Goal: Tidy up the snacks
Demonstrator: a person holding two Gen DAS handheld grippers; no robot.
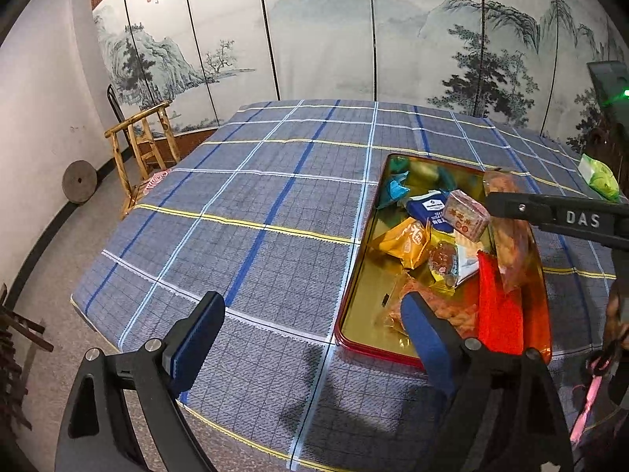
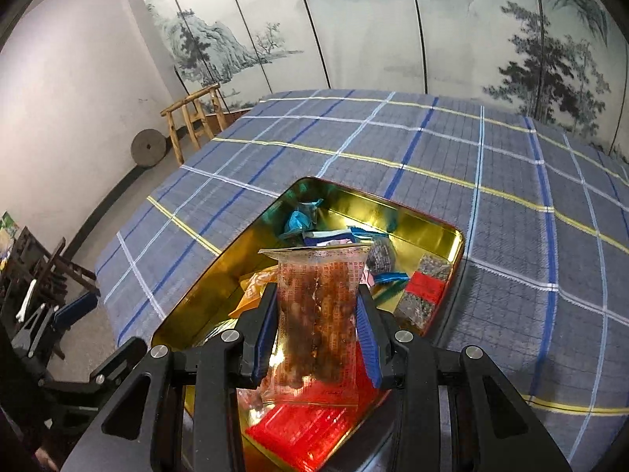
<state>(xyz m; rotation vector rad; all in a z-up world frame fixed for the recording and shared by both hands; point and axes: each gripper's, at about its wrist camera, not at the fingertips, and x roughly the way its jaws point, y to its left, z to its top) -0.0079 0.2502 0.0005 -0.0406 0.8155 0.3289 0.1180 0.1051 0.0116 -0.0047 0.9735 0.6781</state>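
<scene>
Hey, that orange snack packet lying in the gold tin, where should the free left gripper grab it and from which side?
Judging from the pictures, grip the orange packet across its puffy middle, coming straight down from above with the open left gripper. It lies flat near the tin's left wall with its top uncovered, while other snacks crowd its right side, so a side approach looks blocked.

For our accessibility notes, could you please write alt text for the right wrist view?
The right tool grips a clear packet of brown snacks upright over a gold-lined tin that holds assorted wrapped snacks, including a red packet. The tin sits on a blue plaid tablecloth, with a painted landscape screen behind.
</scene>
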